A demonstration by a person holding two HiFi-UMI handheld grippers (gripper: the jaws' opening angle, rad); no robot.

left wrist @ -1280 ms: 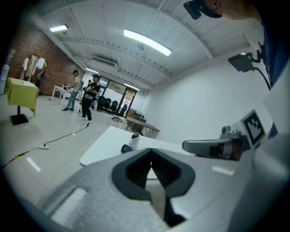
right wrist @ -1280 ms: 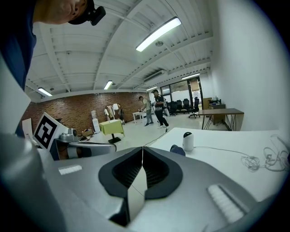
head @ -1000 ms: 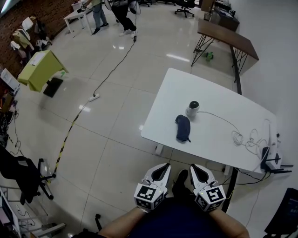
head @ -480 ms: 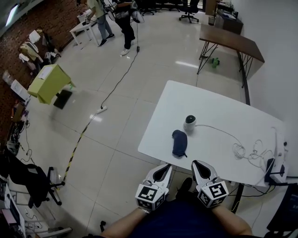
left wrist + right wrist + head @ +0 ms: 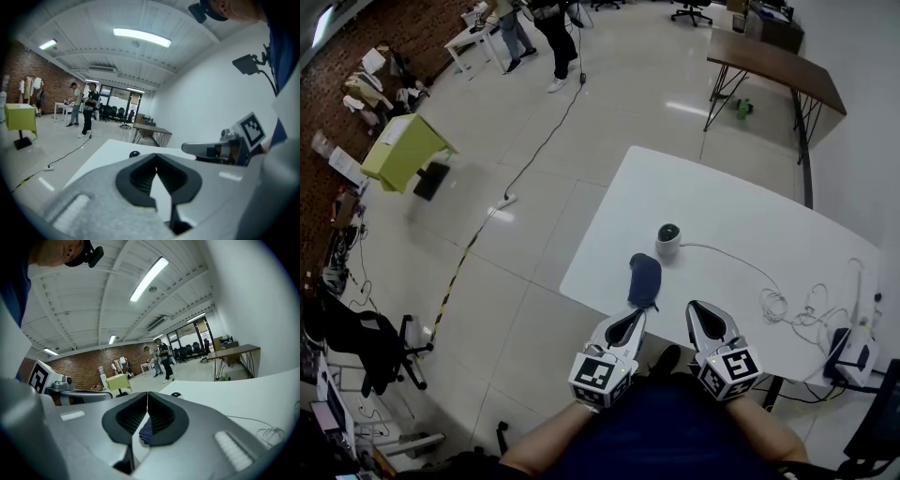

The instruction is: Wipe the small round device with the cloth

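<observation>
The step in hand looks like the approach, before any wiping; both tools hang off the near edge of the white table (image 5: pixel 727 202), held close to the person's body, and neither touches anything on it.

The left gripper (image 5: pixel 633 319) is clenched on nothing; its own view shows the tips (image 5: pixel 156 155) meeting with only bare tabletop behind them. The right gripper (image 5: pixel 696 311) is likewise closed and empty; in its view the tips (image 5: pixel 147 393) meet, and the dark cloth (image 5: pixel 146 430) shows through the hollow behind them, lying on the table beyond and not gripped.

The dark blue cloth (image 5: pixel 644 279) lies bunched near the table's near edge, just ahead of the left gripper; the small round device (image 5: pixel 668 241), white with a dark domed top, stands upright a little further in from that edge, just beside the cloth and seemingly apart from it. A thin white cable (image 5: pixel 727 255) runs from the device across the table toward a loose coil (image 5: pixel 778 305) nearer the table's right end.

The next move, as I judge it, calls for one gripper to open, come over the near edge and pinch the cloth by its bulk; the device looks light, so the other gripper may need to steady it, and the cable should be kept out of the wiping path.
</observation>
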